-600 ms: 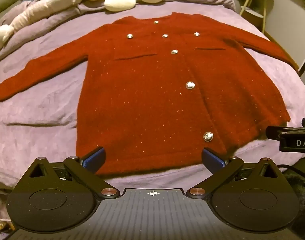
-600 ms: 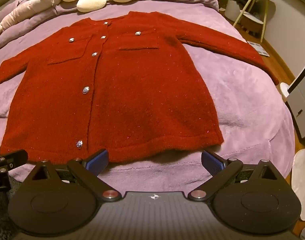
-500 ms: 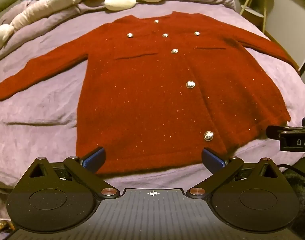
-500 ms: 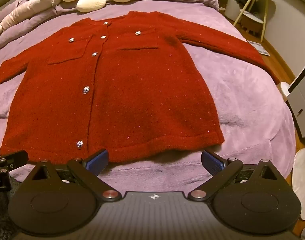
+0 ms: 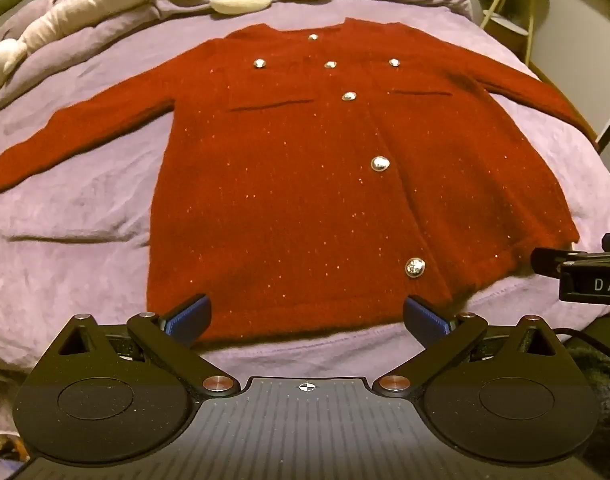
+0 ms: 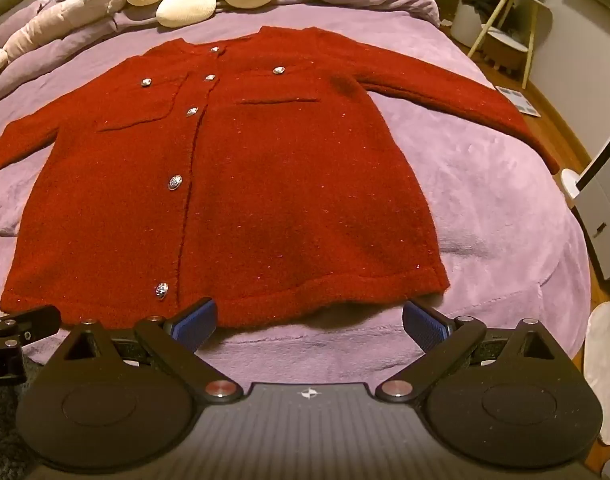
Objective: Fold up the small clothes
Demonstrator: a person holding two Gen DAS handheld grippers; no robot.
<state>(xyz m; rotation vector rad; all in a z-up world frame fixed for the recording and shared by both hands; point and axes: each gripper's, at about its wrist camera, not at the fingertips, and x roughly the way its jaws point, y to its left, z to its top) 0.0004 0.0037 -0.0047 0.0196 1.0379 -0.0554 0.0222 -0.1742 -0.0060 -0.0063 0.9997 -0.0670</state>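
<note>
Almost nothing has moved since the earlier frames. Purple bed (image 5: 85,216) carries a red buttoned cardigan (image 5: 305,184), spread flat face up, collar far, hem nearest. Left gripper (image 5: 305,316) and right gripper (image 6: 310,318), both with fingers apart and empty, hover just short of the hem, each near its own corner.

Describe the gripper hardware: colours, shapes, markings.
Both match: the left gripper and right gripper have matte black linkage arms, round black side discs, silver pivot screws, ribbed blue pads on the fingers, and a white crosshair mark on a ridged grey body.
</note>
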